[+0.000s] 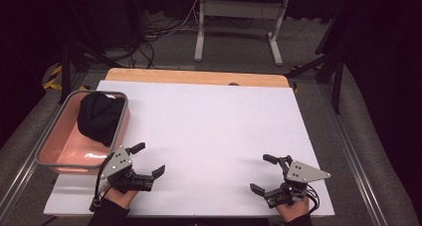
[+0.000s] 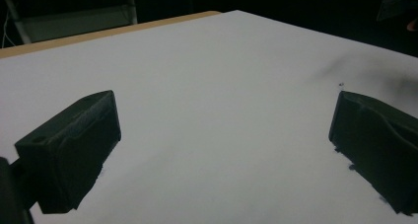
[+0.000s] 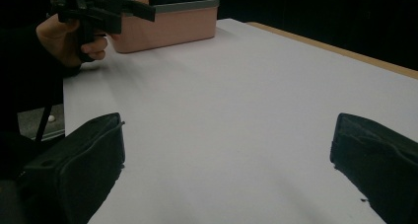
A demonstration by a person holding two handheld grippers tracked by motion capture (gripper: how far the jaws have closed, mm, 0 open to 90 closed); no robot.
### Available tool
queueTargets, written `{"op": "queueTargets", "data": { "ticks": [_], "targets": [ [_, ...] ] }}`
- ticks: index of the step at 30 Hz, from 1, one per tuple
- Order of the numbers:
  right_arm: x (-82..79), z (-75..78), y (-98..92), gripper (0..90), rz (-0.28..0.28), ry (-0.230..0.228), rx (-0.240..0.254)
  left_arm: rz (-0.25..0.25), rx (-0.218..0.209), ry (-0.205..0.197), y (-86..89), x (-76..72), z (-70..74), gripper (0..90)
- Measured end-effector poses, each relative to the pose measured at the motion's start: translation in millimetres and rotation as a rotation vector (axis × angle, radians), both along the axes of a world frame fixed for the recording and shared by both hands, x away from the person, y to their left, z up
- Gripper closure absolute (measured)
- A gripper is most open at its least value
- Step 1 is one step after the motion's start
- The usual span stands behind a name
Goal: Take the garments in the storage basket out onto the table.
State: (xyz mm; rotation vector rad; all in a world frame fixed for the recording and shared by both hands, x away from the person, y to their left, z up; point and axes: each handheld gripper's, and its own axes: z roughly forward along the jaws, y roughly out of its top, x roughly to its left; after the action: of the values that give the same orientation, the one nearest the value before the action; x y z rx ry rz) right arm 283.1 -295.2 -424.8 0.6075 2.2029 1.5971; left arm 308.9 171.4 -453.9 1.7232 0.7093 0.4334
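Note:
A pink tub [image 1: 59, 146] with a grey rim stands at the table's left edge, and a bundle of black cloth [image 1: 101, 116] lies in its far end. My left gripper [image 1: 148, 159] rests near the front edge just right of the tub, jaws wide open over bare white surface. Its own view shows the two black jaws apart with nothing between them [image 2: 224, 145]. My right gripper [image 1: 264, 173] sits at the front right, also open and holding nothing [image 3: 226, 160]. The right gripper view catches the pink tub [image 3: 167, 24] and the other hand [image 3: 66, 39] farther off.
A white sheet [image 1: 209, 131] covers the table; a strip of wood [image 1: 194, 76] shows along its far edge. Metal rails run down both sides of the table. Behind it stand a white frame's legs [image 1: 239, 27] and loose cables on the floor.

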Motion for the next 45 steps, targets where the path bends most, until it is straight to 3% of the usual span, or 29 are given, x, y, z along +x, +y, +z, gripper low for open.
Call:
{"op": "queueTargets", "data": {
  "ticks": [4, 9, 13, 21, 26, 32, 39, 45],
  "targets": [
    [0.8, -0.7, 0.6, 0.8, 0.004, 0.005, -0.002, -0.019, 0.013, 0.004, -1.4, 0.0, 0.3, 0.3],
    [1.3, -0.8, 0.5, 0.8, 0.006, 0.008, 0.003, -0.068, 0.000, 0.046, -2.4, 3.0, 0.0, 0.4],
    [1.4, -1.4, 0.8, 0.7, 0.006, 0.012, 0.002, -0.078, 0.048, 0.068, -5.4, 4.7, 2.1, 1.7],
    [1.2, -1.6, 1.3, 0.8, 0.005, 0.013, 0.000, -0.076, 0.055, 0.072, 0.8, 6.0, 11.0, 6.5],
    [1.2, -2.0, 1.5, 0.8, 0.006, 0.016, -0.002, -0.075, 0.095, 0.063, 3.2, 6.8, 21.8, 7.2],
    [0.9, -1.9, 1.7, 1.1, 0.009, 0.015, -0.003, -0.073, 0.111, 0.051, 7.4, 7.8, 30.3, 7.9],
    [1.2, -2.0, 1.7, 1.1, 0.011, 0.013, -0.003, -0.060, 0.101, 0.045, 13.7, 8.8, 36.9, 8.2],
    [1.3, -2.3, 1.4, 1.1, 0.010, 0.015, -0.003, -0.055, 0.140, 0.026, 17.3, 12.2, 47.3, 8.2]
  ]
}}
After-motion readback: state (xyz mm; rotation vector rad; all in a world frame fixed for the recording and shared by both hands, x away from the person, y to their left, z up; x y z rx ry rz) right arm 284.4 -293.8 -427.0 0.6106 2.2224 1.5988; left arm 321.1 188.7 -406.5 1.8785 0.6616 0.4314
